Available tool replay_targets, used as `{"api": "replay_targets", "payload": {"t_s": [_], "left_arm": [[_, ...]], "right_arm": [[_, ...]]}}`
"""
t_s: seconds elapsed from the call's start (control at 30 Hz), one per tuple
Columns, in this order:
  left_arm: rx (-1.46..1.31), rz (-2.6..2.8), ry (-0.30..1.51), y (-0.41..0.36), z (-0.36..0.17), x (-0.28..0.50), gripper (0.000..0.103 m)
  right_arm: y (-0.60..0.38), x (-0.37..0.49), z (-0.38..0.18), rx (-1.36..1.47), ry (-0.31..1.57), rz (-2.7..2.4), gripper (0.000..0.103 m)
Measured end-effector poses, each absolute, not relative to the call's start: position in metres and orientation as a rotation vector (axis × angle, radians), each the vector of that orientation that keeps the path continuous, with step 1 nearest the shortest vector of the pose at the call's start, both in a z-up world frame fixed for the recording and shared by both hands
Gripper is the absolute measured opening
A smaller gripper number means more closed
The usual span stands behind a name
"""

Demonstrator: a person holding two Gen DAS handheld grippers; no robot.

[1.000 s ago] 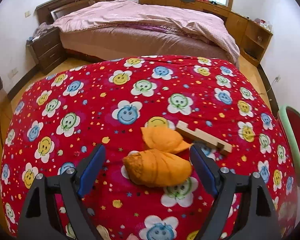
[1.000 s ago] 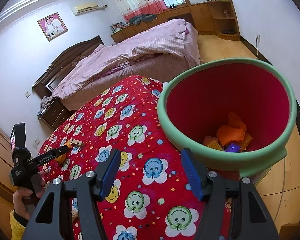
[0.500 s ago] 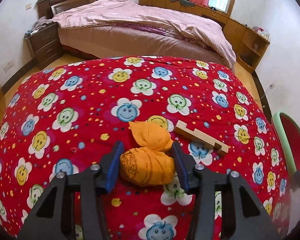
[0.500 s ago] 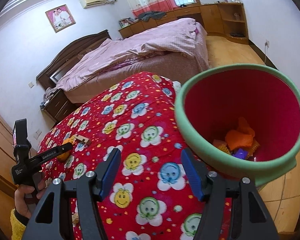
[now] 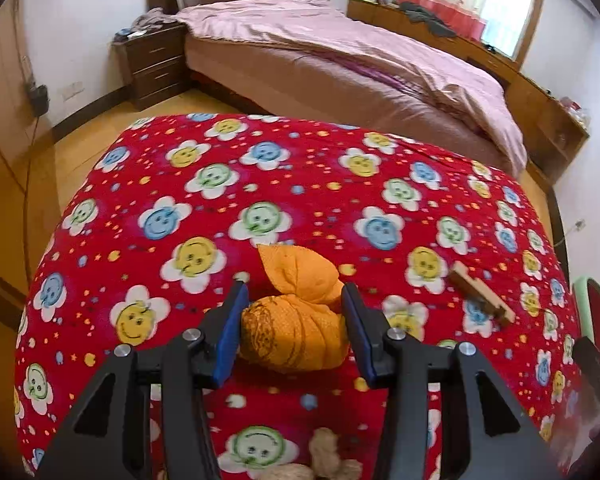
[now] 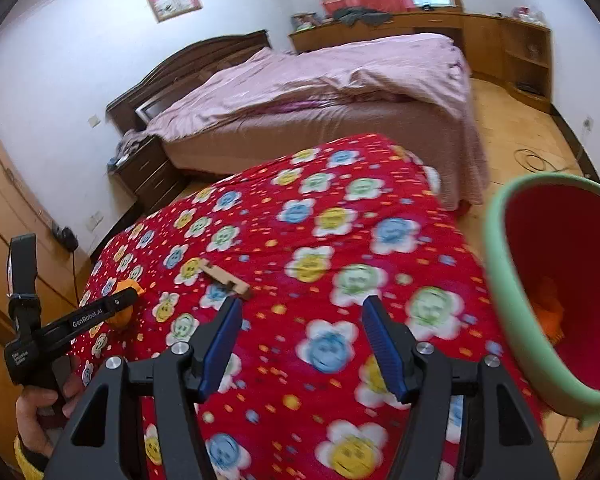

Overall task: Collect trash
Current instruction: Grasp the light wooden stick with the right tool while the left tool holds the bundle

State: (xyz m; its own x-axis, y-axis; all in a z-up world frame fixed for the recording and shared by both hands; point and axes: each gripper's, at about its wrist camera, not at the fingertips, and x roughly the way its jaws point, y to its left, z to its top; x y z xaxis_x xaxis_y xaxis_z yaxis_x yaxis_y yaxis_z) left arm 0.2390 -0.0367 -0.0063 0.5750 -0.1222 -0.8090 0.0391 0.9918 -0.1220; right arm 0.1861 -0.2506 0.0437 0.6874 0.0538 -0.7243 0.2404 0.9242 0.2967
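Two tongs over the red flower-print blanket. Left tongs closed on the orange cloth bundle, blue pads pressed to its left and right flanks; long axis of bundle running across the gap, knotted tail pointing far, away from the camera. Whether lifted clear of the blanket or touching it, cannot tell. Right tongs open, empty, hovering above the blanket. Green-rimmed red bin well to the right, beyond the blanket's right edge, just beside the right tongs and far from the left ones; orange scraps already inside. Probably a long rightward carry across the blanket next. Wooden block lying to the right of the bundle, in that path, nearer the right tongs.
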Motion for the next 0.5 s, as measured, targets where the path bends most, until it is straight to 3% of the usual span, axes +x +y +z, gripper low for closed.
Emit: {"api": "replay_targets", "payload": {"t_s": [0.3, 0.5], "left_arm": [[-0.11, -0.088, 0.967, -0.03, -0.009, 0.241, 0.049], [-0.112, -0.095, 0.971, -0.031, -0.01, 0.242, 0.049]], "right_arm": [[-0.215, 0.235, 0.021, 0.302, 0.878, -0.021, 0.065], [-0.203, 0.257, 0.005, 0.243, 0.916, -0.001, 0.054]]}}
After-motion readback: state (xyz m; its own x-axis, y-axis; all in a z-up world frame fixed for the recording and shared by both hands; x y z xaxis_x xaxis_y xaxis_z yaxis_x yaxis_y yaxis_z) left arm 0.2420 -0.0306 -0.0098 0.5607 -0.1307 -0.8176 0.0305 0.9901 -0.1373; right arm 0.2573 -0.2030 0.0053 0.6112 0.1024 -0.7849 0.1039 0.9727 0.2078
